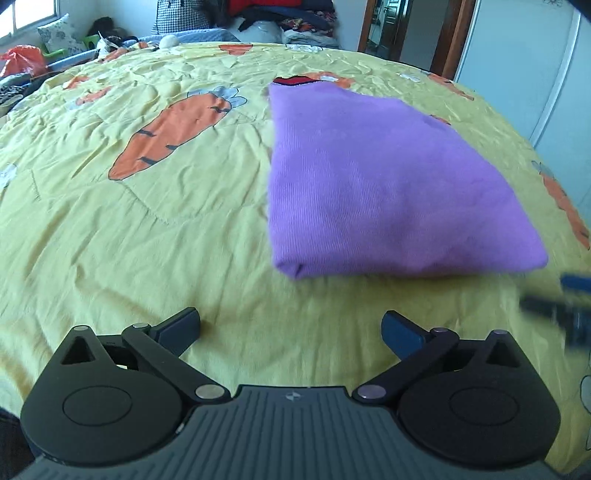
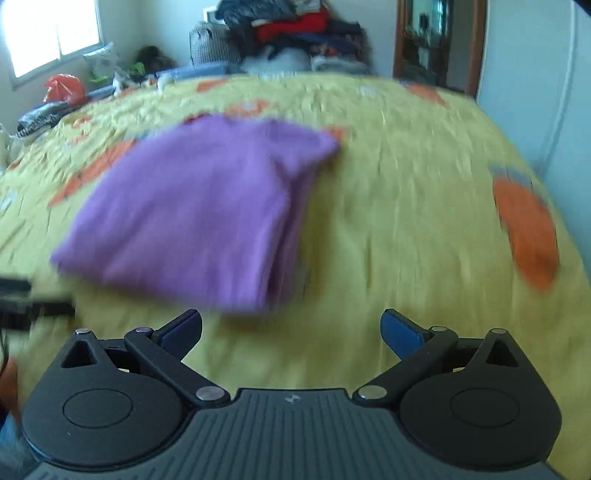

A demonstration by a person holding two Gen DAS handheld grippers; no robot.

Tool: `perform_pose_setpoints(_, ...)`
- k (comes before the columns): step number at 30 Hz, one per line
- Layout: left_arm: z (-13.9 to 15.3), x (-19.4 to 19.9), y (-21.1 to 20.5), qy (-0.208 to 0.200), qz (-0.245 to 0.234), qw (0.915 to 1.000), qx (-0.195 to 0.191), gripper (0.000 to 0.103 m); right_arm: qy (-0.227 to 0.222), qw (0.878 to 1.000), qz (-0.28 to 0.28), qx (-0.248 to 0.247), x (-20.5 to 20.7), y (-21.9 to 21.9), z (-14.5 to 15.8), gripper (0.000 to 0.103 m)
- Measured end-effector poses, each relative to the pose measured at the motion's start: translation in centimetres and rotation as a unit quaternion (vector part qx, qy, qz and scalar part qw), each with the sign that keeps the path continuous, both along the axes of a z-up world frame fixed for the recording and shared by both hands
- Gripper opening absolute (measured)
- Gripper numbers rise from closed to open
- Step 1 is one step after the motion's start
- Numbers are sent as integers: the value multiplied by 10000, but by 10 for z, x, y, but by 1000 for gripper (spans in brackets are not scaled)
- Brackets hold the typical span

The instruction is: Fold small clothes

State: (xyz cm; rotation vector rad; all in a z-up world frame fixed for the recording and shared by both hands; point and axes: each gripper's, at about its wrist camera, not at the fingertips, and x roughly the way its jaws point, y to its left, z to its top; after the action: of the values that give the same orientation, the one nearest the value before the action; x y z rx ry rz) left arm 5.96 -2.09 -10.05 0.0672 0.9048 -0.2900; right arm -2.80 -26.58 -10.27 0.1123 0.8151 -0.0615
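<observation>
Purple knit garment (image 1: 373,184), soft ribbed fabric, lies folded into a compact rectangle on the yellow quilted bedspread with orange carrot print (image 1: 129,229). Sits right of centre in the left wrist view, left of centre in the right wrist view (image 2: 199,214). Layered edges visible along its right side in the right wrist view; a rounded fold edge faces the cameras. A sliver of red shows at the far end, possibly a collar or lining, too small to tell.

Left gripper (image 1: 291,325): jaws spread wide, nothing between them, over bare bedspread just short of the garment's near edge. Right gripper (image 2: 291,326): also spread wide, empty, near the garment's near right corner but not touching. The right wrist view is motion-blurred.

Judgement: this piece looks essentially folded, with sleeves and body tucked into one tidy stack and no loose flaps showing. What is left is perhaps a last halving or smoothing, or setting it aside. A heap of mixed clothes (image 2: 295,33) sits at the far end of the bed; whether those belong to the task cannot be told.
</observation>
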Motion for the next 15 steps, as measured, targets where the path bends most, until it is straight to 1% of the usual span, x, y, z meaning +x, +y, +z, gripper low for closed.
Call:
perform_pose_setpoints(2,-2,-3,-5,-94,39,9998,143,103,-164,9995,-155,-200,-8,13,-5,103)
perform_pose_setpoints(3,-3,-3,-10,-115,62,9995,286,103,-159,9991,-196,-346,-6,21,-7,103)
perform_pose_setpoints(4,-2,-2,-13,-93,62,9994,329,103,-196,9988,-195,-407,-5,28,-8,103)
perform_pose_setpoints(5,-1,-1,-14,-22,54,9994,334,103,-237,9991,-152,-315,-3,32,-9,103)
perform_pose_setpoints(6,-1,1,-14,46,87,9994,324,103,-308,9989,-132,-329,-1,38,-10,103)
perform_pose_setpoints(8,0,4,-14,130,126,9993,323,103,-398,9979,-49,-509,-2,47,-11,103)
perform_pose_setpoints(9,0,4,-15,146,101,9992,345,103,-378,9983,-8,-439,-2,48,-11,103)
perform_pose_setpoints(10,0,4,-15,144,84,9992,352,103,-340,9988,38,-362,-3,49,-11,103)
perform_pose_setpoints(11,0,3,-15,128,77,9993,345,103,-329,9986,102,-410,-5,53,-11,103)
perform_pose_setpoints(15,-2,0,-16,-5,113,9994,315,103,-553,9974,179,-424,-10,63,-15,103)
